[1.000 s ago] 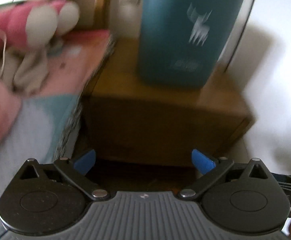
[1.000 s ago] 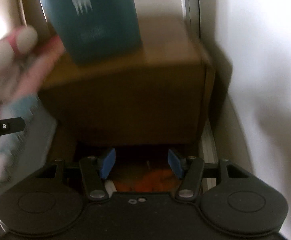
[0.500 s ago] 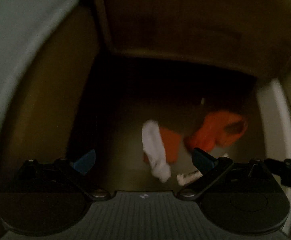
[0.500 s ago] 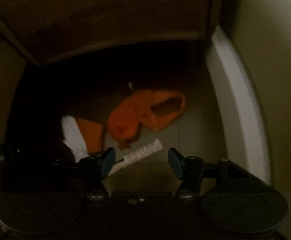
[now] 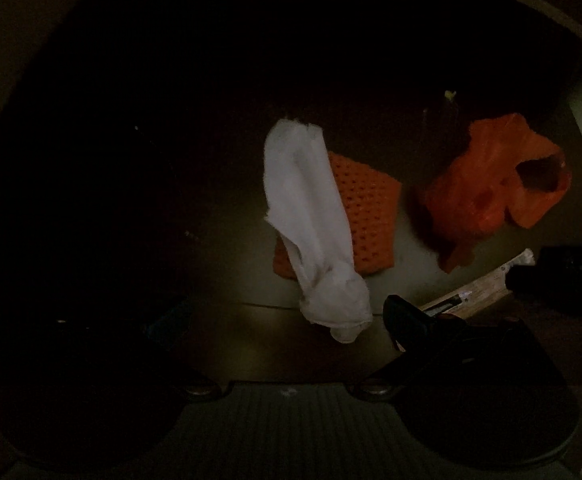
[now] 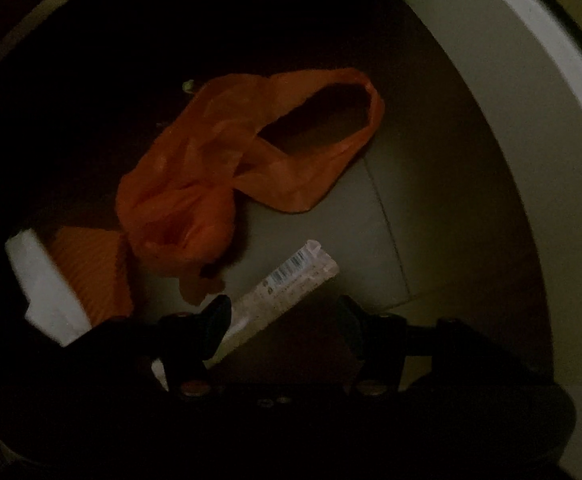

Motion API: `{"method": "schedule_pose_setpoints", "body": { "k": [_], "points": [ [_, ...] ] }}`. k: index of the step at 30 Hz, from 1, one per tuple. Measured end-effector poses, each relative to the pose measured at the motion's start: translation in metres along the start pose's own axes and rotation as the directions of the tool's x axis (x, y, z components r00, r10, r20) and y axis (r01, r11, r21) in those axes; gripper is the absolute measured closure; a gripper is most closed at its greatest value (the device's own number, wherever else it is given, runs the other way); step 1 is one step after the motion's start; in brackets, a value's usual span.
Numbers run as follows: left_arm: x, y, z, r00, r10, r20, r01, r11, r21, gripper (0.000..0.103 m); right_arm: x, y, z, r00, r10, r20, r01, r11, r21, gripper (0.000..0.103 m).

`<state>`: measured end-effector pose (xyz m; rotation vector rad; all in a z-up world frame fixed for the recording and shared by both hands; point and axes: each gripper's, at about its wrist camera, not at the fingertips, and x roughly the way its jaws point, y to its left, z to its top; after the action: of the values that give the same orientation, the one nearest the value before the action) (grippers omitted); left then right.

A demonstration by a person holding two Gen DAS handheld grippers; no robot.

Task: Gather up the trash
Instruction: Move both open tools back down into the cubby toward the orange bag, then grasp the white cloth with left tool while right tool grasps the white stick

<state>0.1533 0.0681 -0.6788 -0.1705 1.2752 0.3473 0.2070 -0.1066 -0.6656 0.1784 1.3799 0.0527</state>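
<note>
Dim floor (image 6: 431,200) under furniture holds scattered litter, both grippers low over it.

Right gripper (image 6: 287,330) is spread, a barcoded wrapper (image 6: 291,280) lying between its fingers; a crumpled orange plastic bag (image 6: 251,152) sits at 11 o'clock. Left gripper (image 5: 287,328) is spread too, a white sock (image 5: 311,232) at 12 o'clock draped over an orange knit cloth (image 5: 371,216).

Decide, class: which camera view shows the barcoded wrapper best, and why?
The right wrist view: the barcoded wrapper lies lit, barcode legible, between the open right gripper fingers. The left wrist view catches only a dim sliver.
</note>
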Motion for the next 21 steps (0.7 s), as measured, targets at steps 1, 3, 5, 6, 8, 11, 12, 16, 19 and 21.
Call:
{"method": "schedule_pose_setpoints", "body": {
  "k": [1, 3, 5, 6, 8, 11, 12, 16, 19, 21],
  "points": [
    [0.004, 0.0, 0.0, 1.0, -0.004, -0.004, 0.004, 1.0, -0.003, 0.001, 0.004, 0.001, 0.001, 1.0, -0.012, -0.01, 0.012, 1.0, 0.012, 0.046],
    [0.01, 0.001, 0.0, 1.0, -0.016, -0.009, 0.016, 1.0, -0.014, 0.002, 0.008, 0.003, 0.001, 1.0, -0.014, -0.022, 0.015, 0.999, 0.041, 0.047],
    [0.015, 0.0, 0.001, 1.0, -0.011, -0.013, 0.011, 1.0, -0.011, 0.005, 0.013, 0.006, -0.001, 0.999, -0.027, -0.042, 0.029, 0.998, 0.059, 0.047],
    [0.018, 0.001, 0.001, 1.0, -0.014, -0.02, 0.014, 1.0, -0.014, 0.008, 0.016, 0.007, -0.002, 0.998, -0.036, -0.051, 0.039, 0.997, 0.065, 0.047],
    [0.024, 0.002, 0.003, 0.999, -0.024, -0.035, 0.023, 0.999, -0.027, 0.014, 0.02, 0.009, -0.003, 0.998, -0.039, -0.056, 0.044, 0.996, 0.081, 0.048],
    [0.03, 0.006, 0.006, 0.997, -0.052, -0.056, 0.048, 0.997, -0.065, 0.02, 0.022, 0.018, -0.004, 0.997, -0.066, -0.046, 0.07, 0.995, 0.077, 0.046],
    [0.032, 0.007, 0.006, 0.996, -0.067, -0.064, 0.062, 0.995, -0.078, 0.023, 0.024, 0.022, -0.005, 0.996, -0.073, -0.045, 0.077, 0.994, 0.074, 0.046],
    [0.037, 0.006, 0.005, 0.992, -0.091, -0.082, 0.085, 0.994, -0.075, 0.044, 0.026, 0.036, -0.011, 0.992, -0.115, -0.048, 0.116, 0.993, 0.03, 0.051],
    [0.04, 0.007, 0.004, 0.991, -0.098, -0.093, 0.09, 0.993, -0.081, 0.067, 0.027, 0.038, -0.015, 0.991, -0.129, -0.032, 0.13, 0.991, 0.035, 0.067],
    [0.039, 0.008, 0.003, 0.989, -0.11, -0.097, 0.101, 0.991, -0.091, 0.068, 0.026, 0.035, -0.018, 0.992, -0.123, -0.025, 0.123, 0.992, 0.024, 0.072]
  ]
}}
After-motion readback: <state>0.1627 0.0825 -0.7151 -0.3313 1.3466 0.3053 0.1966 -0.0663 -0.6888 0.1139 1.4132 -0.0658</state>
